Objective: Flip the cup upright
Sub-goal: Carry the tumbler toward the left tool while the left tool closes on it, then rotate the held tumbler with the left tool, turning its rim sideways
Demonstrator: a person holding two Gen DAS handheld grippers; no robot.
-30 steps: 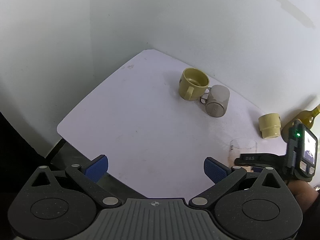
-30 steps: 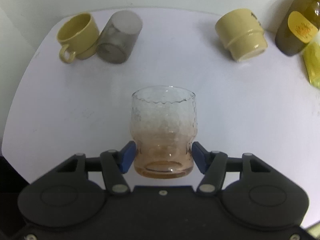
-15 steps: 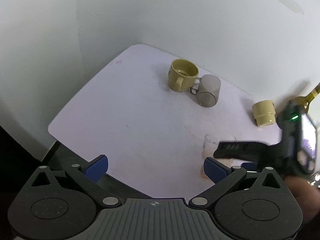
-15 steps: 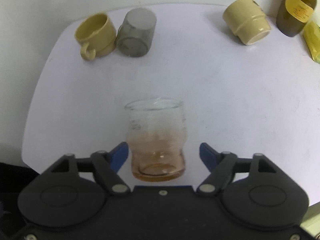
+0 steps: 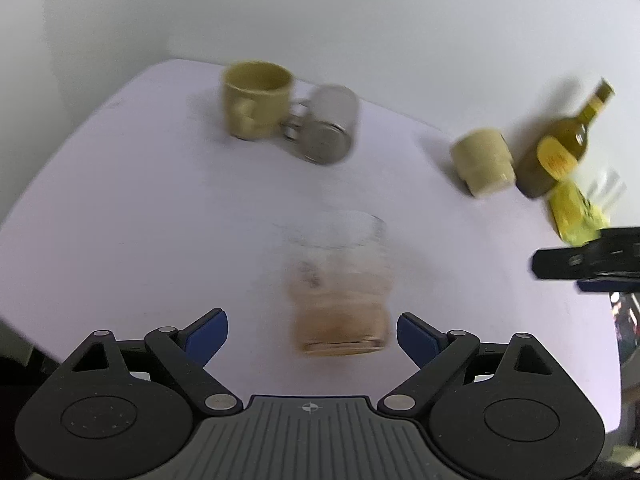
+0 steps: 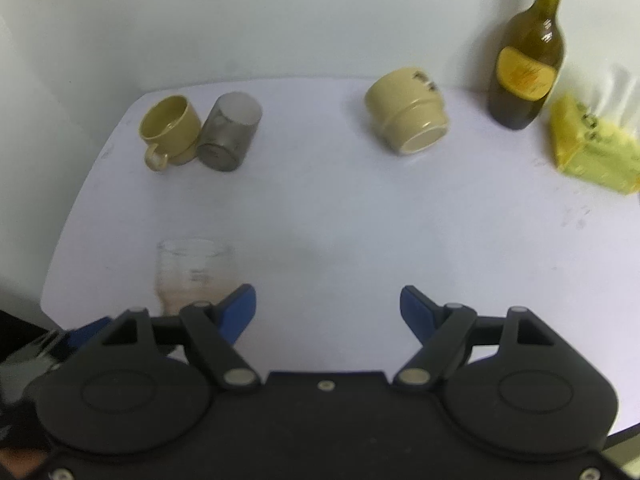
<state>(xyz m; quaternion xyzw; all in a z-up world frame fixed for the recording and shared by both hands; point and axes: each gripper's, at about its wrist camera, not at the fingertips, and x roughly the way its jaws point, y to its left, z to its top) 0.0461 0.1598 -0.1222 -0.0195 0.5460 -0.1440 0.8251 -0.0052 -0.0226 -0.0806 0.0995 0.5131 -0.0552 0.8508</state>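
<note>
A clear dimpled glass with an amber base (image 5: 340, 284) stands upright on the white table (image 5: 120, 220), blurred by motion. My left gripper (image 5: 312, 332) is open with the glass between its blue pads, not touching. My right gripper (image 6: 328, 312) is open and empty; the glass (image 6: 192, 276) stands to its left. A cream cup (image 6: 408, 120) lies on its side at the back right, and also shows in the left wrist view (image 5: 484, 160). A grey glass cup (image 6: 228, 136) lies tipped against an upright yellow mug (image 6: 168, 128).
A dark olive bottle with a yellow label (image 6: 524, 68) and a yellow packet (image 6: 592, 152) stand at the back right by the wall. The table's front and left edges are close to the glass.
My right gripper opened, let go of the glass and drew back to the right. My left gripper swung in so that the glass stands between its open pads.
</note>
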